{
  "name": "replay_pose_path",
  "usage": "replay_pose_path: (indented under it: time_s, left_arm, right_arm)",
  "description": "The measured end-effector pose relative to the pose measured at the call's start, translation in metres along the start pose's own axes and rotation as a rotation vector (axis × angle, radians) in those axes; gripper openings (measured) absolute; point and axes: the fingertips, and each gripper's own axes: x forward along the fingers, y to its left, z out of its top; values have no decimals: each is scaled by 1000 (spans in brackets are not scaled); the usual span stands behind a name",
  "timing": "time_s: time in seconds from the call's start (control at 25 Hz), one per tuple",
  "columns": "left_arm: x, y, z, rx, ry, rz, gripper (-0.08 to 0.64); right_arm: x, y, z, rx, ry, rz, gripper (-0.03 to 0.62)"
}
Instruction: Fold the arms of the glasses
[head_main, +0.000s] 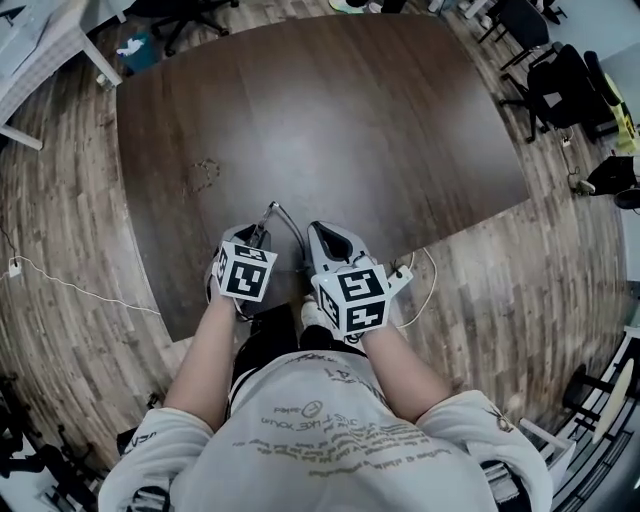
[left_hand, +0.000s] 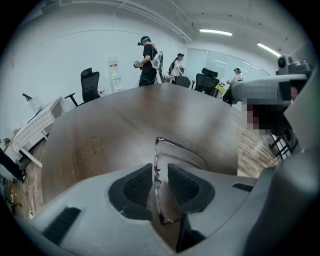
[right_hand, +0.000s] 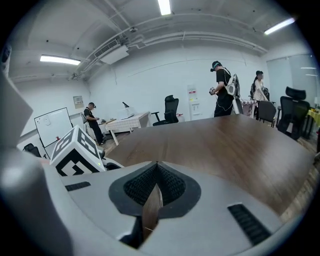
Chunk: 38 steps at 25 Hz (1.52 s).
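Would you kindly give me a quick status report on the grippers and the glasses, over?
Left gripper shut on glasses, at table edge. Right gripper shut, empty. One arm out, unfolded. Nothing in the way.

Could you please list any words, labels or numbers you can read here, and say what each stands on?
No text reads clearly.
Shirt print: lettering upside down, too blurred to read.
White poster: too small to read.
Wall notice: too small to read.
Marker cube: square pattern only, no words.

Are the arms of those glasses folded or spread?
Spread: in the left gripper view, the glasses, pinched in the left tongs, have an arm sticking out sideways.
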Motion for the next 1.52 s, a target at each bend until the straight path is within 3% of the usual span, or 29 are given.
replay_pose_path:
  time_s: [0.28,0.48,0.72,1.04,1.32,1.44,1.52]
  left_arm:
    - [16,6,-12,-4,92,2,76]
    - [13,2,-10,-73,67,-17,46]
    - [-9,2,2,-78,-10,25,43]
    - [-55,-4,31,-84,-172,85,41]
    - [-91,-13,47,-70,-267,127,41]
    - [-100,-19,49,-67,-291,135,41]
    - [-103,-24,47,-62,-298,138,41]
  right_arm:
    - [8,1,-12,31,46,5,14]
    - [6,0,-13,23,48,14,14]
    - [0,-1,-12,15,22,3,14]
    - [-12,-5,-1,-18,-18,28,16]
    - [-19,3,8,-34,-21,95,18]
    - [-16,10,-1,-16,20,148,90]
    - [-16,11,-8,-19,38,150,95]
